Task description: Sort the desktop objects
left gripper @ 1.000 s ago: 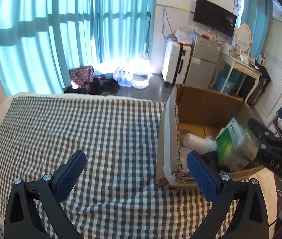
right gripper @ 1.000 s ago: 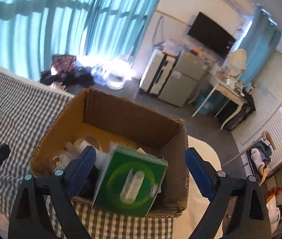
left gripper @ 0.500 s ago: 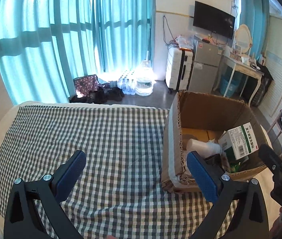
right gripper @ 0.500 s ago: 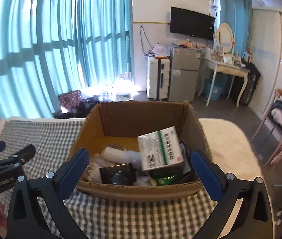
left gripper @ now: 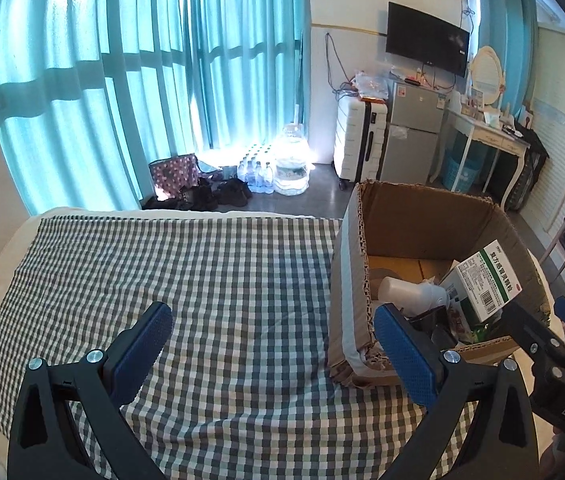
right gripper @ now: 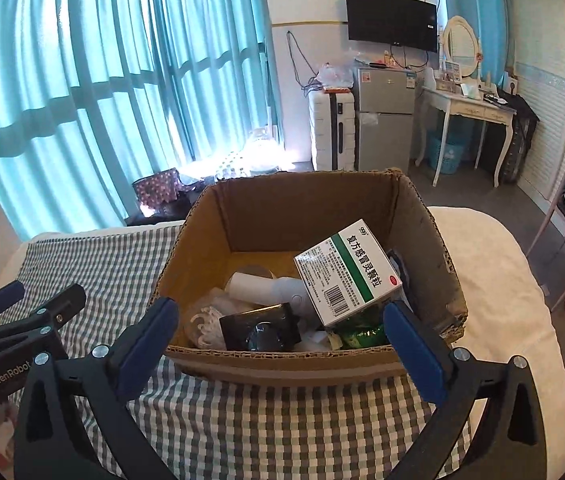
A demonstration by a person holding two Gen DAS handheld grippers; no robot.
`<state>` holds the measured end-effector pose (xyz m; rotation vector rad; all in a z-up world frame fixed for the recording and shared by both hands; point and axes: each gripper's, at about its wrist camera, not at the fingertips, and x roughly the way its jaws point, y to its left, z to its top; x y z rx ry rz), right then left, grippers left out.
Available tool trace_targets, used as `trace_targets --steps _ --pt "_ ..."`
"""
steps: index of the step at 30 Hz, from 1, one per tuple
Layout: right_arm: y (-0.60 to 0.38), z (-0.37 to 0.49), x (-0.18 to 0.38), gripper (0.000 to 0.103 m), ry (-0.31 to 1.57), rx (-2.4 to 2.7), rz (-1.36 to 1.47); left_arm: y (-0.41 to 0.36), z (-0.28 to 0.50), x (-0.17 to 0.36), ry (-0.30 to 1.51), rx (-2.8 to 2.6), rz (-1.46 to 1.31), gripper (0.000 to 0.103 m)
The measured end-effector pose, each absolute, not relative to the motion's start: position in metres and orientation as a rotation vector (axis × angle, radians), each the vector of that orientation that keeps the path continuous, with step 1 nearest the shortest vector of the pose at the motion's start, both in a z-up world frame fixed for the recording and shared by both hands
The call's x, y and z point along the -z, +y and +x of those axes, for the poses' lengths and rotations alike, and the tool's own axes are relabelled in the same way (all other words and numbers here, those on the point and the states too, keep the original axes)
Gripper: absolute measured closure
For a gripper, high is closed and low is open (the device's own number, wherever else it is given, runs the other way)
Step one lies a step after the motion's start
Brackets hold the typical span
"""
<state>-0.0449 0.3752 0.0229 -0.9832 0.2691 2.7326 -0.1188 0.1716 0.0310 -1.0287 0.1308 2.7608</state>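
One checked cloth (left gripper: 210, 280), teal curtains (left gripper: 122, 80), television (left gripper: 426, 44)

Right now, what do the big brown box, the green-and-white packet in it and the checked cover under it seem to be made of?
The brown box looks like corrugated cardboard, matte: the fluted layers show along its cut rim. The green-and-white packet seems to be thin printed card with a slight sheen, sharp folded edges and a barcode. The checked cover looks like woven cloth, matte: it wrinkles softly. Exact fibre is unclear.
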Motion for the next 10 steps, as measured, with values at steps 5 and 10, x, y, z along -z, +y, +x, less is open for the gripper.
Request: trace_targets --steps 5,10 --pt "0.3753 -0.05 -0.0156 0.0 0.259 -2.688 -1.046 0.1743 -0.1162 -0.0307 0.157 -2.791 -0.988 0.0" --pt "0.3778 -0.0488 -0.0129 0.0 0.289 -2.668 -1.049 0.1676 -0.1222 -0.0268 0.083 -2.763 -1.037 0.0"
